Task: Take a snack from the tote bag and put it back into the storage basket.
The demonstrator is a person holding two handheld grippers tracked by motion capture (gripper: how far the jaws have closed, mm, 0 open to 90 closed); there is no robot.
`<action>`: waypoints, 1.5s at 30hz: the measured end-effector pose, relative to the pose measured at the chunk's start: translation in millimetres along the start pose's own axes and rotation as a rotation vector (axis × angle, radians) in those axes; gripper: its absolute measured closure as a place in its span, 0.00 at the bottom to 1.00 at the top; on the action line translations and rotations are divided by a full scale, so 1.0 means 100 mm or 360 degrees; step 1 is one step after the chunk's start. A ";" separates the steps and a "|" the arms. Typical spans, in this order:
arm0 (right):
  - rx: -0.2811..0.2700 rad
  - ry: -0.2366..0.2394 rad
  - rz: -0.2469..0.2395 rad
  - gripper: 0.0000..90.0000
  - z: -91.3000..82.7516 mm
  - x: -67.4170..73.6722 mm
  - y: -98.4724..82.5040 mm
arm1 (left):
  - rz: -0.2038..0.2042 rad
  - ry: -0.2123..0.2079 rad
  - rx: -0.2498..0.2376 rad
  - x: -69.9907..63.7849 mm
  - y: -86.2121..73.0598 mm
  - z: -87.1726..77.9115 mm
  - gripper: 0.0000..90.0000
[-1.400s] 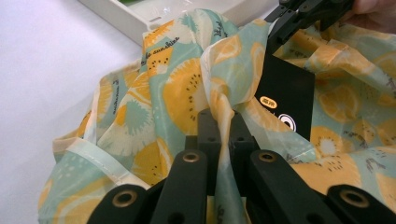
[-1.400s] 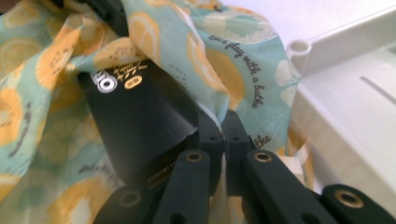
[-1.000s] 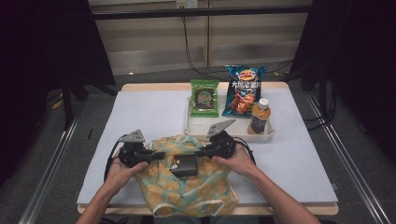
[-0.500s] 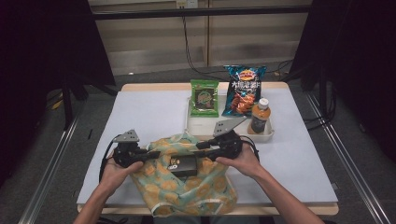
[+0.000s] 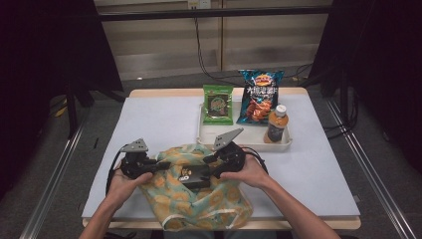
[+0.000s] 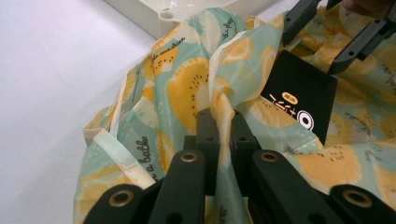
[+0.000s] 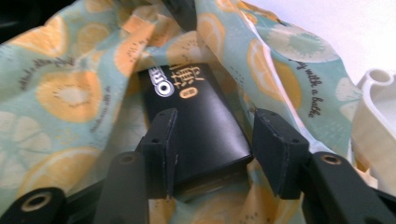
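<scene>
So the fruit-print bag (image 5: 199, 199) is lying crumpled at the near edge of the worktop (image 5: 149, 124), right in front of the person, with a bit of it hanging over that edge. The left claw (image 6: 219, 135) is clamped tight on a pinched-up fold of the bag's fabric on its left side; in the left gripper view you can see the cloth squeezed flat between the two pads, with the white-trimmed hem trailing off below and to the left.

The black box (image 7: 196, 126) with gold lettering sits in the mouth of the bag, roughly in the middle between the two hands. The right claw (image 7: 215, 154) has just been opening: in the right gripper view the near end of the box lies between the jaws. The left pad is right against its side, while there's a clear gap between the box and the right pad, so it's not squeezing anymore. The box rests on the bag's fabric, tilted a little, its logo end pointing away from the right claw.

From the high view, both hands are low at the front of the worktop, claws pointing toward each other. Behind them there's a white tray (image 5: 239, 142) with a green packet (image 5: 218, 103), a blue chip bag (image 5: 259, 97) and a bottle (image 5: 276, 124), well apart from the bag action.
</scene>
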State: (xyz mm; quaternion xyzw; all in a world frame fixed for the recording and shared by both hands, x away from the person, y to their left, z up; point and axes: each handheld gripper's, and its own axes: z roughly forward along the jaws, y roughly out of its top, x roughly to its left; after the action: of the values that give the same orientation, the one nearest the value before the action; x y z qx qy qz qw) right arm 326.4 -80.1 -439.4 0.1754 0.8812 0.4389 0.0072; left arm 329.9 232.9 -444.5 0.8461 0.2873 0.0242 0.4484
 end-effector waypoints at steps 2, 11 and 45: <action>0.0008 0.0015 0.0007 0.51 0.03 0.00 -0.01 | 0.0004 0.0009 0.0000 0.00 0.00 0.00 0.96; 0.0033 0.0044 -0.0028 0.41 0.10 0.02 -0.04 | -0.0008 0.0005 0.0004 0.01 0.00 -0.01 0.96; 0.0096 0.0021 -0.0172 0.42 -0.08 0.12 -0.04 | -0.0018 0.0018 -0.0032 0.04 0.00 -0.08 0.96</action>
State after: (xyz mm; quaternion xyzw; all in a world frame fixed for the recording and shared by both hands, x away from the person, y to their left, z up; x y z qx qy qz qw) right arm 312.4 -84.5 -435.7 0.1247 0.9023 0.4123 0.0198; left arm 330.7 241.0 -440.7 0.8397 0.2943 0.0294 0.4555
